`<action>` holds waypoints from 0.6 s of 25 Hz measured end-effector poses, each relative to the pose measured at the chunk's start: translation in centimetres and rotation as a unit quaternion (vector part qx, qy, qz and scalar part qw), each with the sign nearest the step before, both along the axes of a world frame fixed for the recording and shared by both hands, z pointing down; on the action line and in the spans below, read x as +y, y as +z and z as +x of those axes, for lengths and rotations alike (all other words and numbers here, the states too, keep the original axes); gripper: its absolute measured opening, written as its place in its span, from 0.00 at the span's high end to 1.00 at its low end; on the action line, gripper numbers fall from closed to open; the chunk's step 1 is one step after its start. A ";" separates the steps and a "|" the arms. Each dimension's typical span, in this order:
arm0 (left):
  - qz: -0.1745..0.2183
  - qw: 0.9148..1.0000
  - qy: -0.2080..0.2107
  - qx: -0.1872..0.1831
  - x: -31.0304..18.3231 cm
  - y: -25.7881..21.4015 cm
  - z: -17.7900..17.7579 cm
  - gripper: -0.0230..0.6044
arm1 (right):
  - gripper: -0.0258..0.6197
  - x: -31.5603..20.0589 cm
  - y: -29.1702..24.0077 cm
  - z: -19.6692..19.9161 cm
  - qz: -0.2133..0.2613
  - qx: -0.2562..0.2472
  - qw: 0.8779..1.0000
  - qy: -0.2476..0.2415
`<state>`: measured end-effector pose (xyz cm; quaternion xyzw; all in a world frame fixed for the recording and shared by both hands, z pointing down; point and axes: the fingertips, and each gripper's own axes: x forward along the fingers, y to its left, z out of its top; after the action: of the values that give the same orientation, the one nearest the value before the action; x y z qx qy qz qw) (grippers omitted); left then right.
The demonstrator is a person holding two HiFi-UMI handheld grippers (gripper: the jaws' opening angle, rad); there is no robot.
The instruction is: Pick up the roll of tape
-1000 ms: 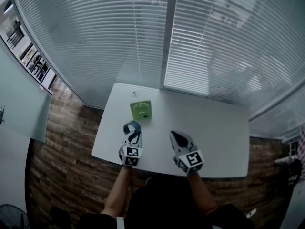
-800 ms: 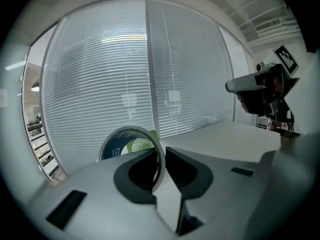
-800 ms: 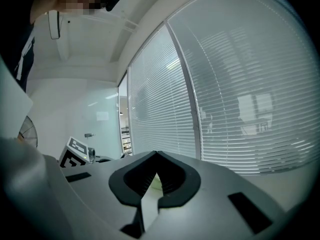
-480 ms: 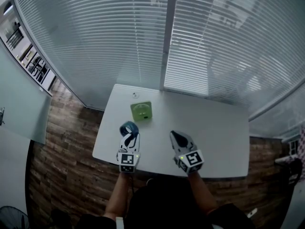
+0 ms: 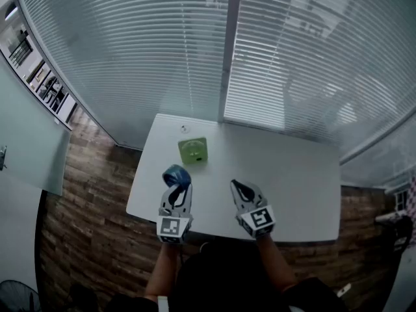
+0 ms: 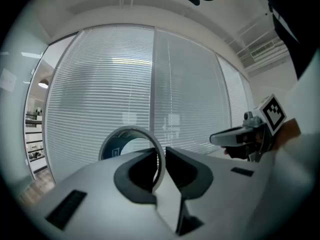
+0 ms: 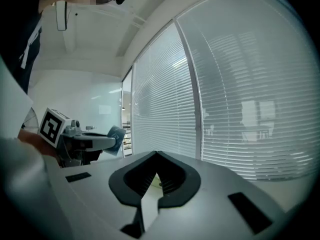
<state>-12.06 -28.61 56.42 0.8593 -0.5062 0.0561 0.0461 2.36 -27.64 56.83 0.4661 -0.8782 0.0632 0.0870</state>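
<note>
- Grip first: the left gripper (image 5: pixel 177 187) is clamped on the thin wall of the blue roll of tape with a pale outer band (image 5: pixel 177 173), one jaw inside the ring and one outside, so the hoop stands upright on edge past the tips
- Pinching the wall rather than spanning the whole ring suits narrow jaws, and it leaves the open centre of the roll (image 6: pixel 112 148) in plain sight of the left gripper view
- The roll appears to hang clear of the white rectangular table (image 5: pixel 292 174), near its left front part, so the pick-up looks essentially made
- The right gripper (image 5: pixel 238 188) hovers over the table's front edge with its jaws pressed together on nothing; it reads as parked aside, since one gripper is enough for so light a thing
- A light-green square block with a round inset (image 5: pixel 193 150) lies farther back on the table, apart from the roll and out of the way
</note>
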 end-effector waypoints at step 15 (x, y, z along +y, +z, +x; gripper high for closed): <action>0.003 1.000 0.017 0.002 2.3 0.3 -0.2 0.88 | 0.95 0.6 0.5 -0.2 0.001 0.031 1.000 -0.003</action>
<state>-12.22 -26.35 56.77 0.8679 -0.4919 0.0539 0.0438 2.20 -27.08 57.35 0.4651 -0.8765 0.0478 0.1144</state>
